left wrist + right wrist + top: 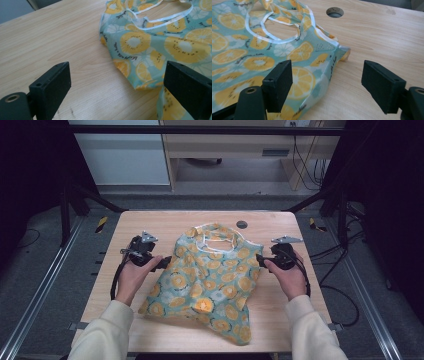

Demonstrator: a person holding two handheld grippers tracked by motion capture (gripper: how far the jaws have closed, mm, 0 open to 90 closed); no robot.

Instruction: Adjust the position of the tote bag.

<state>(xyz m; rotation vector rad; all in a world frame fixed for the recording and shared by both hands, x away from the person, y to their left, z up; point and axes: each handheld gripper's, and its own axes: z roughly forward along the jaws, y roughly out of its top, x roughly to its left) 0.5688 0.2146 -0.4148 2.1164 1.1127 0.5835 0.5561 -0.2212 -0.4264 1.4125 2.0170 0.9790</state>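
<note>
Teal fabric bag w/ orange citrus print (pixel 210 280) flat on wooden bench (pixel 150 227); left gripper (pixel 165 263) & right gripper (pixel 259 259) at its edges, fingers spread wide, nothing gripped.

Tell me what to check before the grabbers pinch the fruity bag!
1. Left gripper open: ok, jaws wide apart.
2. Right gripper open: ok, jaws wide apart.
3. Bag lying on the table: ok, though wrinkled.
4. Left jaws around the bag's edge: ok, edge lies between them.
5. Right jaws around the bag's edge: ok, side edge lies between them.
6. Handles away from the jaws: ok, they lie farther up the bag.
</note>
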